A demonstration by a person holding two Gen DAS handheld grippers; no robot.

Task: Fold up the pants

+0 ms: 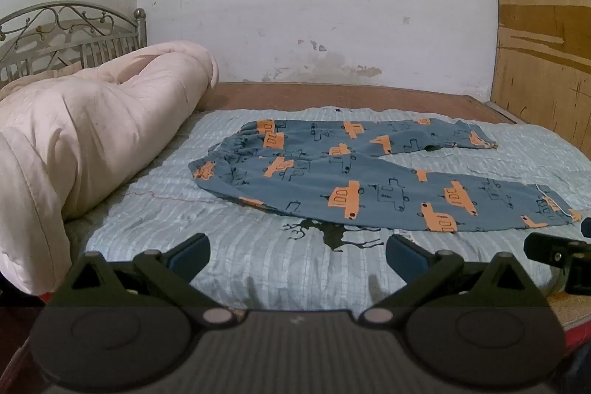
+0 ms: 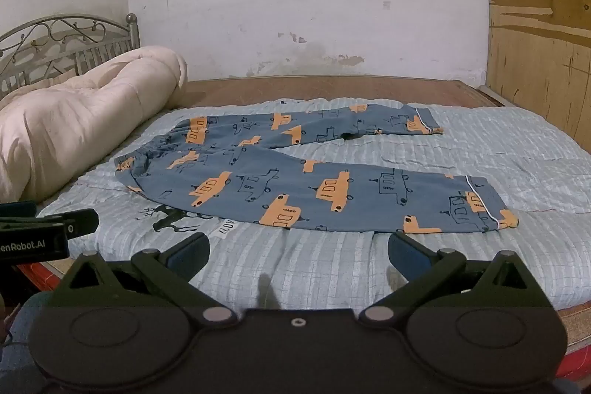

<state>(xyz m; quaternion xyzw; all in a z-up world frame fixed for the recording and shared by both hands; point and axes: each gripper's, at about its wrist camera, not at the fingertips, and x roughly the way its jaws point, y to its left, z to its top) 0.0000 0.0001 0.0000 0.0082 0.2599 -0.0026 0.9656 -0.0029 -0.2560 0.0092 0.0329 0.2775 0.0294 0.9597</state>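
Blue pants (image 1: 351, 180) printed with orange cars lie spread flat on a pale blue quilt (image 1: 229, 246), waistband to the left, both legs running right and splayed apart. They also show in the right wrist view (image 2: 295, 180). My left gripper (image 1: 297, 255) is open and empty, hovering over the quilt just short of the near leg. My right gripper (image 2: 297, 255) is open and empty, in front of the near leg. The right gripper's tip shows at the right edge of the left wrist view (image 1: 557, 250); the left gripper shows at the left of the right wrist view (image 2: 48, 231).
A rolled pink duvet (image 1: 92, 143) lies along the left of the bed against a metal headboard (image 1: 66, 32). A white wall (image 1: 314, 6) stands behind, a plywood panel (image 1: 546, 43) at the right. The quilt's near edge (image 2: 480, 301) drops to a red frame.
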